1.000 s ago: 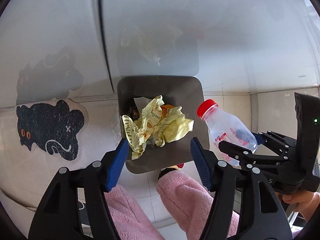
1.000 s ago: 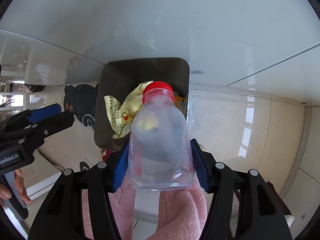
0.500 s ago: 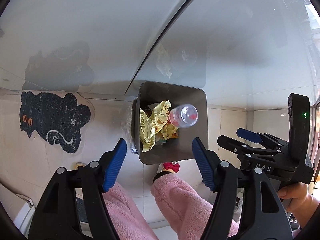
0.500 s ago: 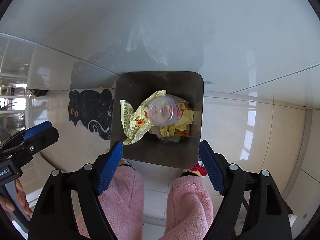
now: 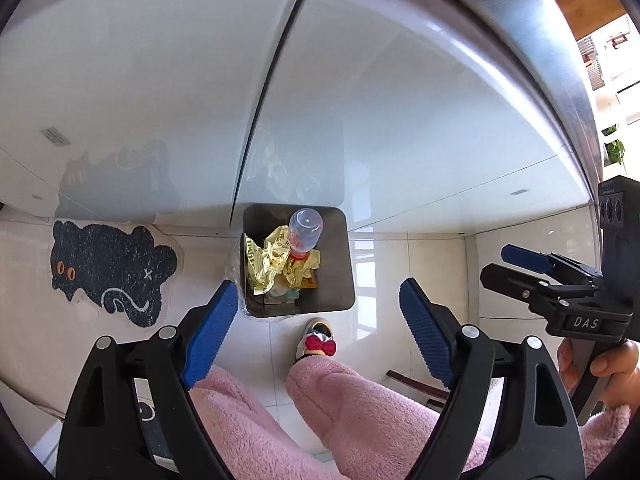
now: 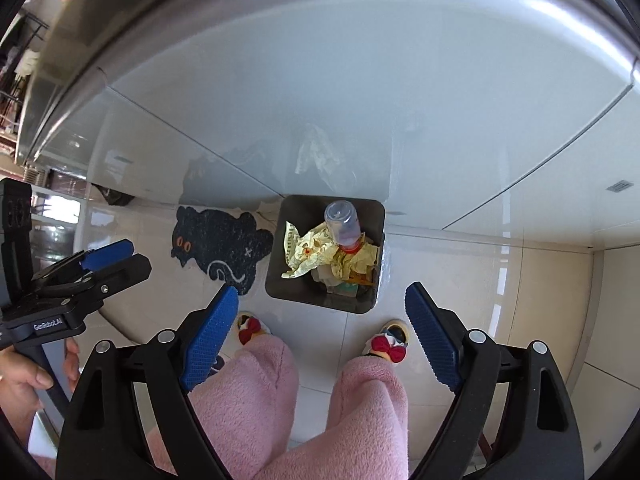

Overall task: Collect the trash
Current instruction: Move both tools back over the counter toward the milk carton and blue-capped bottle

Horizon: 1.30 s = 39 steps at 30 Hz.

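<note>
A dark square trash bin [image 5: 340,256] [image 6: 276,276] stands on the tiled floor against a glossy white cabinet. Inside it lie crumpled yellow wrappers [image 5: 272,264] [image 6: 308,252], and a clear plastic bottle [image 5: 304,232] [image 6: 342,224] rests on them neck down, its red cap buried. High above the bin my left gripper [image 5: 316,328] hangs with jaws opening and nothing between them. My right gripper [image 6: 320,332] is also well above the bin, its jaws opening and empty. Each gripper shows at the edge of the other's view: the right gripper [image 5: 532,268], the left gripper [image 6: 104,256].
A black cat-shaped mat [image 5: 108,268] [image 6: 224,244] lies left of the bin. The person's pink fleece legs [image 6: 344,400] and slippers with red bows [image 6: 386,346] stand just before the bin. A metal-edged counter [image 5: 560,40] runs above the cabinet.
The right gripper let go of the bottle, which dropped into the bin and tipped neck down. Both grippers opened wider and rose well away from the bin.
</note>
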Each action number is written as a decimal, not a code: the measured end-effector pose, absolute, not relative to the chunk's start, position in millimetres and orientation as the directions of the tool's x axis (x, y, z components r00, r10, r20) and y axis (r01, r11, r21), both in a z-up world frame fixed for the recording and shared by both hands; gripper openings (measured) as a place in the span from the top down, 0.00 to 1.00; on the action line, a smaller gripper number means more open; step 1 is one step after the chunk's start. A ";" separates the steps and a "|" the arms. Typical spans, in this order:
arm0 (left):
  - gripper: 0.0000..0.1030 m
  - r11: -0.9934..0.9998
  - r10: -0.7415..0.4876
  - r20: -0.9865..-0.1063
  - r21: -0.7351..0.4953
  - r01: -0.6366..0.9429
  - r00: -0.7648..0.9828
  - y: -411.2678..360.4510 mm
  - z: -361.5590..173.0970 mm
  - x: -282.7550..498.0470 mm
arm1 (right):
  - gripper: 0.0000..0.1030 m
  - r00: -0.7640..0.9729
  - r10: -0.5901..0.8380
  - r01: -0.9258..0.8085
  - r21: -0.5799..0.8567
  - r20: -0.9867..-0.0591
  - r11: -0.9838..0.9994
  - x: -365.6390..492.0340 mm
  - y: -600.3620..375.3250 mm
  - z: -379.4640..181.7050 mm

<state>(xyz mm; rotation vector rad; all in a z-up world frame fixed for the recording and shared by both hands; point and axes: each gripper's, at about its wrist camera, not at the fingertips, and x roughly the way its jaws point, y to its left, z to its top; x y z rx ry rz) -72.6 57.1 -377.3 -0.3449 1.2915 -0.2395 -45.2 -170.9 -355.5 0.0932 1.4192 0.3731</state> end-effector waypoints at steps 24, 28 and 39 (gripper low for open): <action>0.08 0.918 -0.396 -0.691 -0.293 0.266 0.605 16.0 -142.0 11.8 | 0.03 0.581 0.250 -0.122 0.221 -0.775 0.968 24.3 -282.4 -144.2; 0.08 0.910 -0.409 -0.687 -0.258 0.324 0.601 6.3 -133.2 50.2 | 0.03 0.582 0.244 -0.130 0.208 -0.776 0.970 52.5 -283.5 -144.1; 0.08 0.885 -0.455 -0.692 -0.278 0.375 0.560 -11.6 -143.1 152.7 | 0.03 0.563 0.253 -0.106 0.235 -0.786 0.966 125.9 -291.1 -160.6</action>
